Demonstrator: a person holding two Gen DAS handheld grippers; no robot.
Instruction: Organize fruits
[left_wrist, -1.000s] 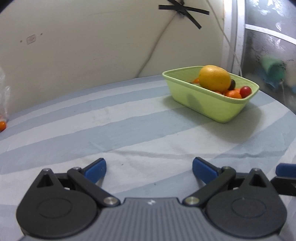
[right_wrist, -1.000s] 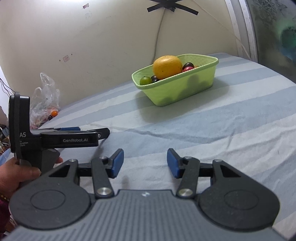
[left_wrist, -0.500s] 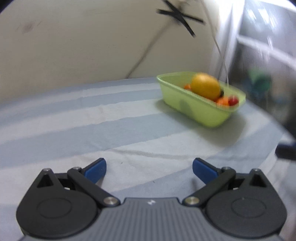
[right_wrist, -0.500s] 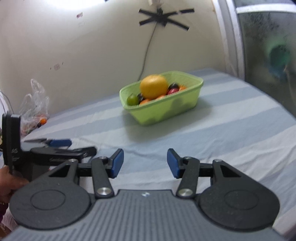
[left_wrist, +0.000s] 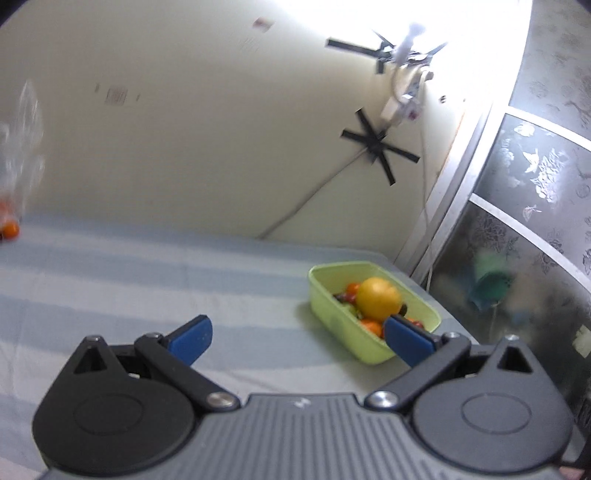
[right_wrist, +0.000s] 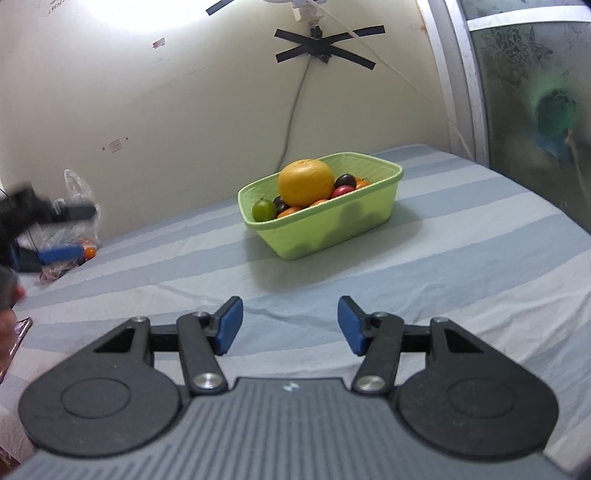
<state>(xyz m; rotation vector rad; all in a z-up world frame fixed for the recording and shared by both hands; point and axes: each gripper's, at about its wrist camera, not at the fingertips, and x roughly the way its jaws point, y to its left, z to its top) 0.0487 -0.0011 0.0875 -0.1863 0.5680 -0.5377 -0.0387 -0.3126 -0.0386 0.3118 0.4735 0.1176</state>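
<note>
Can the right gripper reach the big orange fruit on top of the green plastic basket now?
Probably yes: the right gripper is empty, its jaws opening, and only bare striped cloth lies before the green plastic basket, where the big orange fruit sits uncovered.

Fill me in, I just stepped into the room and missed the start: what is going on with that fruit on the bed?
A person holds a two-finger gripper in each hand over a striped sheet. Neither holds anything: the left gripper has its jaws open, and the right gripper has its jaws opening with nothing between them. A green basket ahead holds a large orange on top of small red, dark, orange and green fruits. A clear plastic bag with more small fruit lies by the wall.
</note>
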